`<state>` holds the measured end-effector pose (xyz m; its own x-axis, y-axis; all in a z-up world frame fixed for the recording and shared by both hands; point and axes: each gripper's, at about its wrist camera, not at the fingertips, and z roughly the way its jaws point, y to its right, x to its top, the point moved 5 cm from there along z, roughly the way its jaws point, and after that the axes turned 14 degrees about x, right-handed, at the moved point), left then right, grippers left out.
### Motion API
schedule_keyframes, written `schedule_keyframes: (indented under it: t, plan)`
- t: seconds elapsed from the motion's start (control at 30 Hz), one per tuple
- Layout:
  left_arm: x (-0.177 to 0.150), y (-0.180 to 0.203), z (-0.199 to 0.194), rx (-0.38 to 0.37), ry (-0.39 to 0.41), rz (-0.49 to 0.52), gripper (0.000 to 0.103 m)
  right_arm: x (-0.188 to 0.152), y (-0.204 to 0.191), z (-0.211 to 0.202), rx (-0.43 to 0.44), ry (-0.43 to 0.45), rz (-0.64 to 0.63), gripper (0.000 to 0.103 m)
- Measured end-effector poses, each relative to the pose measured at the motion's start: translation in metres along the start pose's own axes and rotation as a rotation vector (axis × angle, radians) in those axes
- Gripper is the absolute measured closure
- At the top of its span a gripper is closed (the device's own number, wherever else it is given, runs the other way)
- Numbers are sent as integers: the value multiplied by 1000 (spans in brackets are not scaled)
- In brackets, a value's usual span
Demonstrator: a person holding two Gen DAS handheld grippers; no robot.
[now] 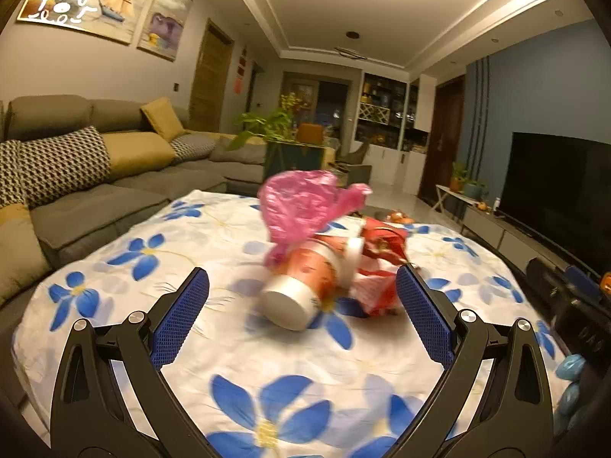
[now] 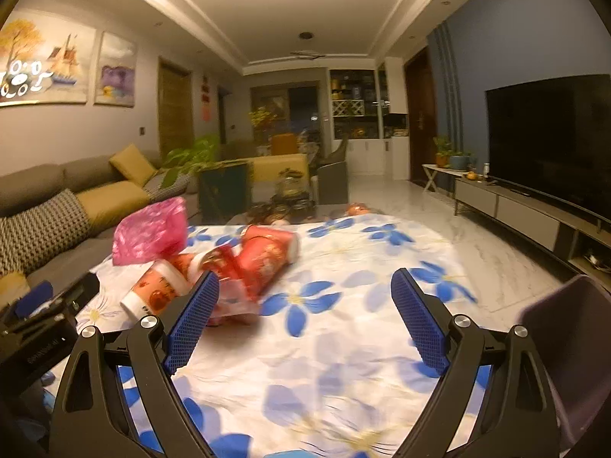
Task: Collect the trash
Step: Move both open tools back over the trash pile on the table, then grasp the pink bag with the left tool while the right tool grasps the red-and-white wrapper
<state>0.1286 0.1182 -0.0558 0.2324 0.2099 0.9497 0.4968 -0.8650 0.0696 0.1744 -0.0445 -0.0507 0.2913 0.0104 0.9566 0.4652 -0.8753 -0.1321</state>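
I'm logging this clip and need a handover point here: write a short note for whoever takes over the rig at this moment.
Left gripper: open, empty, aimed at the trash pile.
Right gripper: open, empty, to the right of the pile, over bare cloth.
Trash sits together on the blue-flowered tablecloth: a pink plastic bag, an orange-and-white paper cup on its side, a red paper cup on its side, and a crumpled red-and-white wrapper.
A dark bin stands at the right edge of the right wrist view.
Done: nothing picked up, as far as these views show.
Left: grasp each piece and bin it, probably there.
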Motion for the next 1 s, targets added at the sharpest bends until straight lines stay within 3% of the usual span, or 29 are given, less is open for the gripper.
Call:
schedule_keyframes:
  t: [0.27, 0.53, 0.67, 0.77, 0.9, 1.0]
  plan:
    - [11, -25, 17, 45, 4, -35, 6, -10, -28, 51, 52, -66, -30, 17]
    - [24, -26, 32, 49, 24, -39, 6, -13, -39, 96, 68, -148, -44, 24]
    - [29, -21, 43, 41, 22, -31, 6, -18, -38, 110, 75, -199, -34, 39]
    - [32, -17, 51, 26, 14, -32, 6, -22, -38, 119, 86, -237, -25, 64]
    - [34, -12, 60, 14, 1, -33, 6, -25, -36, 119, 121, -246, -12, 76]
    - [37, -11, 71, 4, -16, -40, 6, -21, -34, 112, 122, -226, -18, 78]
